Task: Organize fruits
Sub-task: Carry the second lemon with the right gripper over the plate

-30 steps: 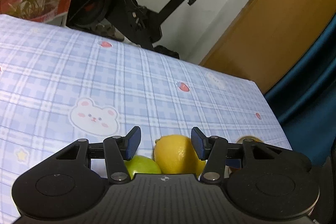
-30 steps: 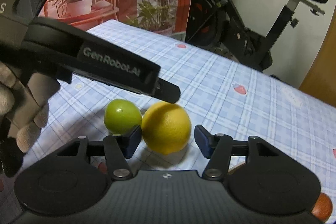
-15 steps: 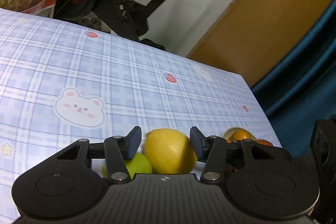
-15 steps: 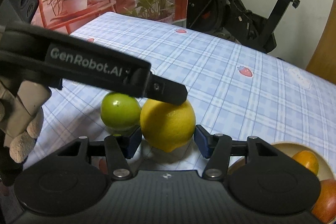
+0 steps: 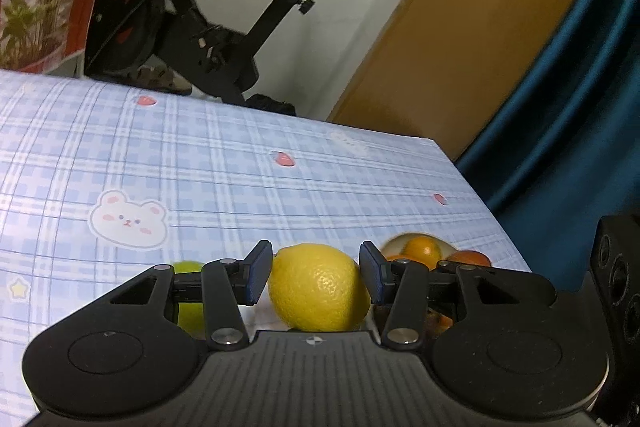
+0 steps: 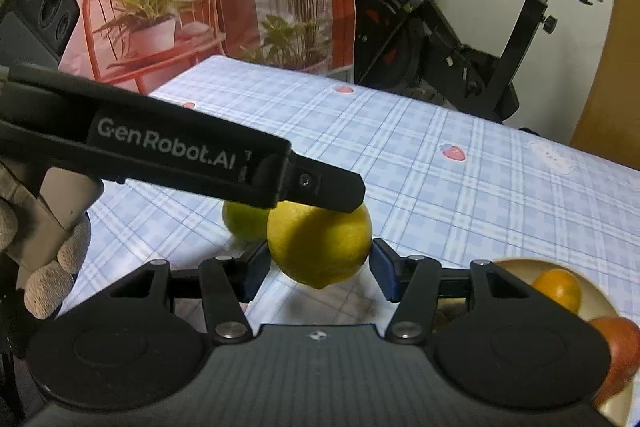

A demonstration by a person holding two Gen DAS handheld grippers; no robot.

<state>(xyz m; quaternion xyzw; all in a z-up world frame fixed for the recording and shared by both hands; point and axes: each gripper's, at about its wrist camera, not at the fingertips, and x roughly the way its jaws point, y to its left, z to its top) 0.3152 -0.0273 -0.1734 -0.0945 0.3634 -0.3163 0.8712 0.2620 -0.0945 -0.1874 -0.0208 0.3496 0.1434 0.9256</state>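
The left gripper [image 5: 314, 277] holds the lemon [image 5: 319, 293] between its blue pads, which press against the fruit's two sides; in the right wrist view the same gripper's black body, printed "GenRobot.AI", reaches in from the left with its finger [image 6: 328, 189] lying across the top of the lemon [image 6: 320, 243], which hangs clear of the table above its own shadow, and a gloved hand [image 6: 44, 259] grips the handle at the far left edge; the green lime [image 5: 188, 307] sits on the tablecloth just left of and behind the lemon, partly hidden by the left gripper's linkage, and shows again in the right wrist view [image 6: 244, 225] tucked under the black finger; the right gripper [image 6: 316, 273] stands with its jaws spread, holding nothing, the lemon hanging ahead of its pads; the blue plaid tablecloth [image 5: 224, 167] carries bear and strawberry prints; to the right a pale bowl [image 6: 600, 297] near the table's edge holds an orange [image 6: 558, 289] and a reddish fruit [image 6: 618, 351]; an exercise bike [image 5: 224, 39] stands beyond the table.
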